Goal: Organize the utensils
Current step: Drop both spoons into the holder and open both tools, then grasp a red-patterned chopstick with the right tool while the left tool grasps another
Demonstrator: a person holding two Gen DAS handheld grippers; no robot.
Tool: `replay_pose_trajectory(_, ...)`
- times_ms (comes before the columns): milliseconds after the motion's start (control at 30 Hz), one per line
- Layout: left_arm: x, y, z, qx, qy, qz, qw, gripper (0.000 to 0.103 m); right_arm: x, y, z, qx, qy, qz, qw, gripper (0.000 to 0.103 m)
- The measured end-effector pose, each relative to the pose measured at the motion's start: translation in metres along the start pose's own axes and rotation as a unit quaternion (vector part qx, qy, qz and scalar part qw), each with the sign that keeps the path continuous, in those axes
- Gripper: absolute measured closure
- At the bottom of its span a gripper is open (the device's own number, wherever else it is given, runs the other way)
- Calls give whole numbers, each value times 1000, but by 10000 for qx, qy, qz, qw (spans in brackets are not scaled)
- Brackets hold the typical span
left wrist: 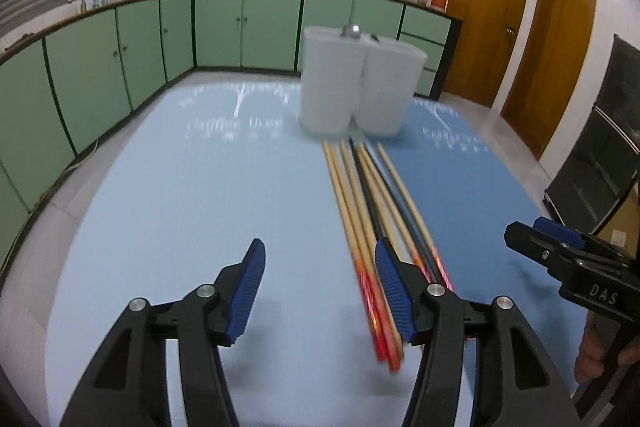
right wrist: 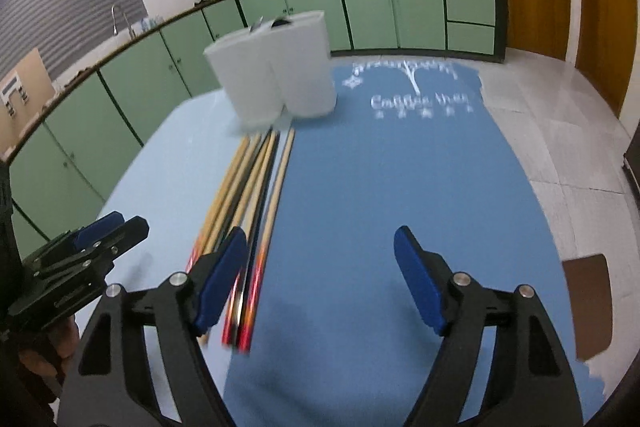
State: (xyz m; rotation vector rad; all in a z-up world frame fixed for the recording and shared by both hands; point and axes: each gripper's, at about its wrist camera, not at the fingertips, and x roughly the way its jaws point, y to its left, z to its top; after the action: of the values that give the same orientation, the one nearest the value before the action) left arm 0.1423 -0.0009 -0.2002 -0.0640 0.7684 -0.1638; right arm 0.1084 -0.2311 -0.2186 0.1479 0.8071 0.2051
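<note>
Lying on the blue table (left wrist: 160, 187), just in front of the white holder (left wrist: 352, 87), chopsticks (left wrist: 360, 195) aren't sorted yet; holder shows approx. two items already in. Left gripper (left wrist: 320, 291) & right gripper (right wrist: 320, 279) both released, nothing grasped.
</note>
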Motion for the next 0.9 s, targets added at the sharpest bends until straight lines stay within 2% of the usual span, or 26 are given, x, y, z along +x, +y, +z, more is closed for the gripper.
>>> replay_pose_trajectory(167, 0, 0, -29, 19, 104, 132, 9999, 47, -1, 10, -30, -126, 174, 2, 9998, 40)
replay_pose_trajectory(367, 1, 4, -44, -104, 196, 185, 9996, 47, 6, 23, -50, -355, 351, 29, 9988, 53)
replay_pose_trajectory(900, -2, 2, -46, -150, 207, 173, 9995, 47, 8, 38, -54, -589, 288, -43, 9978, 64)
